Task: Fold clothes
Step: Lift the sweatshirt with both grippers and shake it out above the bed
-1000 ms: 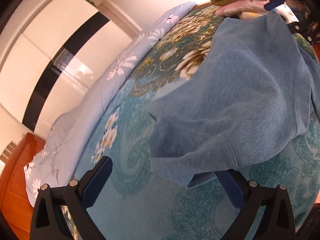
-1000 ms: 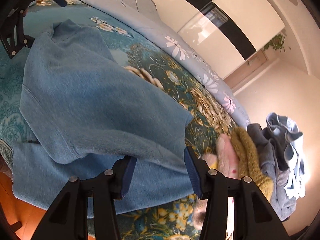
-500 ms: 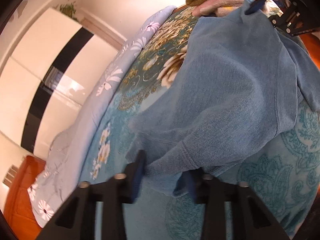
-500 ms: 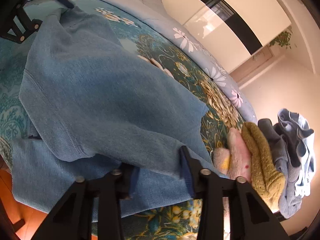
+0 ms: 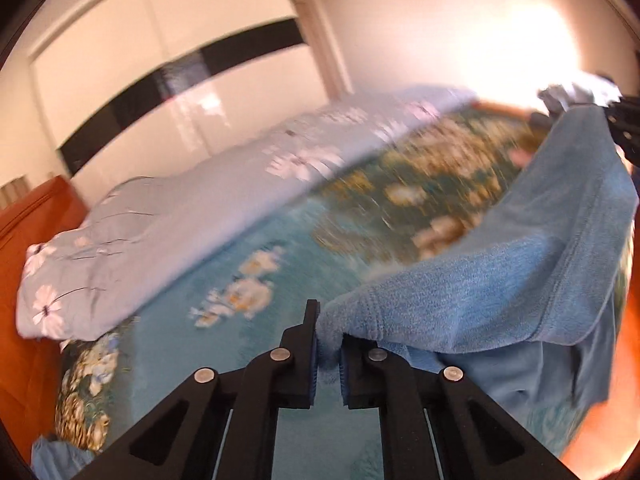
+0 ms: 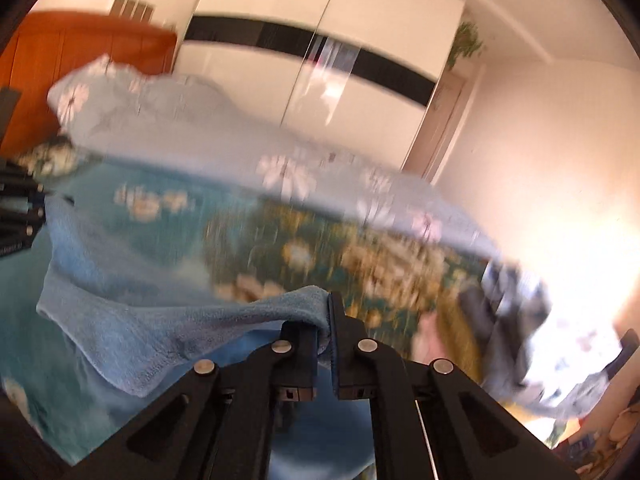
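Gripping the blue sweater (image 5: 492,280) at two points, we have it strung between our tools above the floral bedspread (image 5: 248,280). Our left gripper (image 5: 329,354) is clamped on a ribbed edge, and the cloth runs off toward 2 o'clock in that view. Our right gripper (image 6: 326,350) is pinched on another corner, with the fabric trailing toward 9 o'clock. So the garment's long axis lies across us, from one tool to the other, neither hand nearer. We judge the coming fold turns on carrying this held edge toward 12 o'clock over the part still lying on the bed. No containers show; a blurred heap of other clothes (image 6: 516,320) sits at 3 o'clock in the right view.
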### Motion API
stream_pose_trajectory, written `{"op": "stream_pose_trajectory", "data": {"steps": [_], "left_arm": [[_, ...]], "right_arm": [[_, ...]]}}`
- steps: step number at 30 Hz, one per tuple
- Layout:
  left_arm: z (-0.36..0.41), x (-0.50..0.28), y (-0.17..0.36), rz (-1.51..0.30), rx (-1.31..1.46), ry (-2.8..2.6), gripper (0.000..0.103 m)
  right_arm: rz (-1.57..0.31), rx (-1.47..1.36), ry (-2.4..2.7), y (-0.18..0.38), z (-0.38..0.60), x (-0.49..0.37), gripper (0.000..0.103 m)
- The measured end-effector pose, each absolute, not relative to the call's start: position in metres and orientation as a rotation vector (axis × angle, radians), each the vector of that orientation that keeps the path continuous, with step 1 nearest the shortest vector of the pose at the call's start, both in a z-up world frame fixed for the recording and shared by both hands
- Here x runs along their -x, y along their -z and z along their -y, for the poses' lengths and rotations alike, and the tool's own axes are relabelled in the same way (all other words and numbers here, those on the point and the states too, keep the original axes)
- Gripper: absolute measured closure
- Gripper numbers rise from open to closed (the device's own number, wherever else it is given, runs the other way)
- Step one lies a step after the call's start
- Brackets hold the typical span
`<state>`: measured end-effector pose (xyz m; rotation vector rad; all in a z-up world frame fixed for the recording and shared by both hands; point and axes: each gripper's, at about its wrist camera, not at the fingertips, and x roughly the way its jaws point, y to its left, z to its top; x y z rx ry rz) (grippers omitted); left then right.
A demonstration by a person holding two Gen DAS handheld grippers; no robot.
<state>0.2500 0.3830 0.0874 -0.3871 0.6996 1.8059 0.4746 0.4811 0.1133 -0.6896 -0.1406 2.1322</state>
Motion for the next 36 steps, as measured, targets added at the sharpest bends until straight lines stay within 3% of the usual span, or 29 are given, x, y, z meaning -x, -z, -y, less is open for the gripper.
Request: {"op": "stream_pose_trajectory", "data": {"steps": [8,15,21,28,36], "left_arm": [[-0.308,-0.229,-0.236,-0.464,0.133,-2.041,0.094],[-0.214,-0.237,-0.289,-0.384,-0.013,-2.144,0.094],[-0.157,-0.246,-0.288,-0.424,-0.066,-2.193,0.094],[-0.153,-0.221,-0.284,-0.463,0.01,-2.2,0.092],[-0.254,-0.146,-0.166,-0.637,0.368,-2.177,0.093]], "right_arm": [[0.214,0.268,-2.164,-0.263,-0.436,-0.472,0.099],[0.356,0.131,-2.212,-0.31,-0.356,-0.488,0.099],[0.441,0.135,-2.274,-0.308,-0.317,-0.496,0.099],[0.49,0.186,-2.324,-0.307,-0.323,-0.479,0.099],[0.345,0.647,-2.345,-0.197,-0.42,-0.363,0.099]]}}
